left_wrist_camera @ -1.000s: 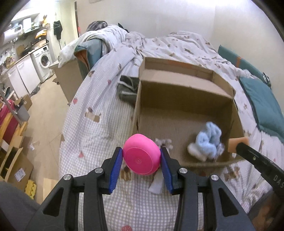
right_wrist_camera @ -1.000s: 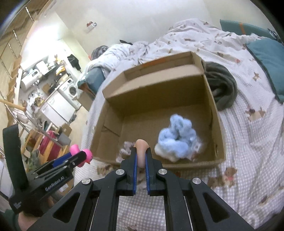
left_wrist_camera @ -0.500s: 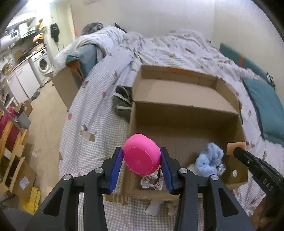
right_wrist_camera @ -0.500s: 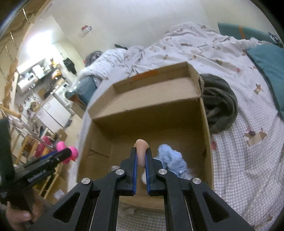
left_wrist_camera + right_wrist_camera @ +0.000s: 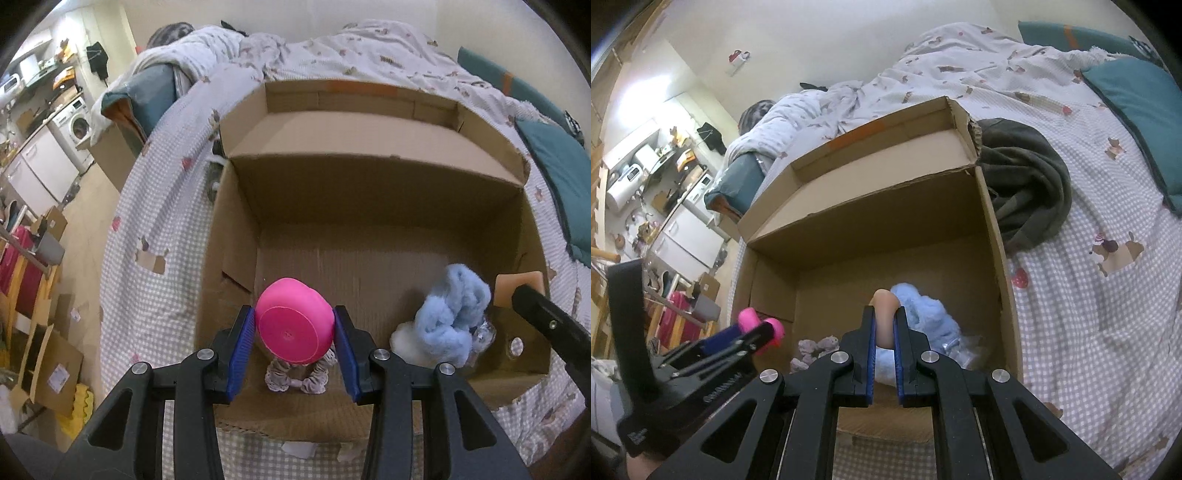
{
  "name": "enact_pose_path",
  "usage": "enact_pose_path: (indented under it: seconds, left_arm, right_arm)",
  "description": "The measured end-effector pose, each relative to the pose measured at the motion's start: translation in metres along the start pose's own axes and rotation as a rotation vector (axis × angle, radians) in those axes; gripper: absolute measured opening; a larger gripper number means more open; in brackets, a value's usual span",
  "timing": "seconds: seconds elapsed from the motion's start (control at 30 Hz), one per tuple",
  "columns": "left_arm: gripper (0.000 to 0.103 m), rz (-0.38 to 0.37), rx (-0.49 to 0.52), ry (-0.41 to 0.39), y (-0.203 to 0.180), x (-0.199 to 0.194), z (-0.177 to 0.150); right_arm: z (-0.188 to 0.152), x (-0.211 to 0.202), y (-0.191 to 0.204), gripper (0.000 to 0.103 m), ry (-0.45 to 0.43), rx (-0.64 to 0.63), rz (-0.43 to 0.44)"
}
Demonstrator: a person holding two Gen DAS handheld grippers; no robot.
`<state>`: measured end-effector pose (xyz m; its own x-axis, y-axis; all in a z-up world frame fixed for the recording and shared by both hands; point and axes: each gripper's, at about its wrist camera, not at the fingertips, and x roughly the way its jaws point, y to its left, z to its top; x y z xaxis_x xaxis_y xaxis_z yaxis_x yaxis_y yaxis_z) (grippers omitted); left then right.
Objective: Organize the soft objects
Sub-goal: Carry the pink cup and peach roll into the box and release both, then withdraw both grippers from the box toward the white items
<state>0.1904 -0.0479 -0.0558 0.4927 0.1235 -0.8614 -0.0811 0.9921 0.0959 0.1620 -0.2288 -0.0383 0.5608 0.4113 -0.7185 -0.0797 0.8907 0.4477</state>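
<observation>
My left gripper is shut on a round pink soft object and holds it over the near left part of an open cardboard box on the bed. My right gripper is shut on a flat peach sponge, also seen in the left wrist view, over the box's near right side. Inside the box lie a fluffy blue cloth and a grey-pink scrunchie. The left gripper with the pink object shows in the right wrist view.
A dark grey garment lies on the checked bedspread right of the box. Teal pillows lie at the far right. Left of the bed are floor, cardboard boxes and a washing machine.
Both grippers moved forward from in front of the box to over its near inside, each still holding its object. The box now fills both views.
</observation>
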Motion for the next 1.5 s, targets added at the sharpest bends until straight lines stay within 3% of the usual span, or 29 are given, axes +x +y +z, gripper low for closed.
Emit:
enact_pose_path:
  seconds: [0.63,0.7,0.77,0.87,0.93,0.97,1.0,1.07,1.13,1.5]
  left_arm:
    - [0.04,0.009,0.034,0.028,-0.004,0.007,-0.008]
    - [0.045,0.027,0.047,0.01,-0.005,0.003,-0.009]
    - [0.06,0.052,0.06,-0.01,-0.006,-0.001,-0.009]
    - [0.065,0.06,0.065,-0.028,-0.005,-0.006,-0.008]
    - [0.066,0.051,0.065,-0.024,-0.005,-0.007,-0.008]
    - [0.066,0.051,0.064,-0.023,-0.004,-0.007,-0.007]
    - [0.066,0.051,0.064,-0.025,-0.004,-0.008,-0.007]
    - [0.066,0.048,0.063,-0.027,-0.003,-0.008,-0.007]
    - [0.067,0.049,0.065,-0.027,-0.002,-0.008,-0.007]
    - [0.067,0.05,0.051,-0.04,0.004,-0.013,-0.008]
  right_arm:
    - [0.001,0.002,-0.007,0.013,0.007,0.066,0.066]
    - [0.002,0.002,-0.009,0.015,0.005,0.076,0.067]
    - [0.002,0.002,-0.009,0.015,0.006,0.079,0.065]
    - [0.001,0.001,-0.008,0.015,0.003,0.07,0.062]
    - [0.001,-0.001,-0.007,0.022,-0.002,0.068,0.06]
    - [0.002,-0.001,-0.007,0.032,-0.005,0.071,0.065]
    - [0.001,-0.002,-0.007,0.05,-0.009,0.075,0.069]
    - [0.001,-0.006,-0.007,0.075,-0.033,0.085,0.069]
    - [0.001,-0.011,-0.006,0.076,-0.067,0.08,0.071]
    - [-0.001,-0.008,0.004,0.076,-0.047,0.027,0.062]
